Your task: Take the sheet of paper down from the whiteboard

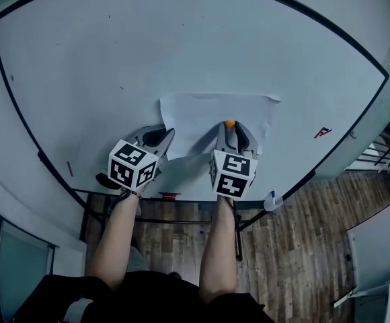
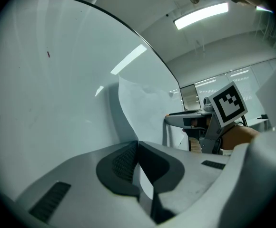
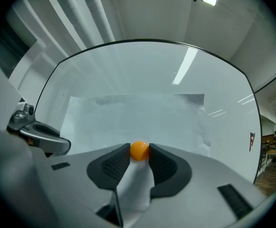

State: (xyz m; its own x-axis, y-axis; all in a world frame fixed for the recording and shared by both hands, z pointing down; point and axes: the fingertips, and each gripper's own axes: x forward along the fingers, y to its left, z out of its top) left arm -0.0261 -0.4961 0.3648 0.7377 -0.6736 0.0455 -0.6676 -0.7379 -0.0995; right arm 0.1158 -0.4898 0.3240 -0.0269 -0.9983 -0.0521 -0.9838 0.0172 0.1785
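My right gripper (image 3: pixel 139 156) pinches an orange magnet (image 3: pixel 139 150), pads against both its sides. The magnet sits on the paper (image 3: pixel 138 115) near its lower edge. My left gripper (image 2: pixel 137 146) is pressed together on the paper's lower left corner, which curls off the whiteboard (image 1: pixel 148 46). The sheet hangs low on the board, about mid-width.

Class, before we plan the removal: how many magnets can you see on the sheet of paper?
1. An orange magnet sits on the sheet of paper, pinched between the right gripper's pads. Others may be hidden.
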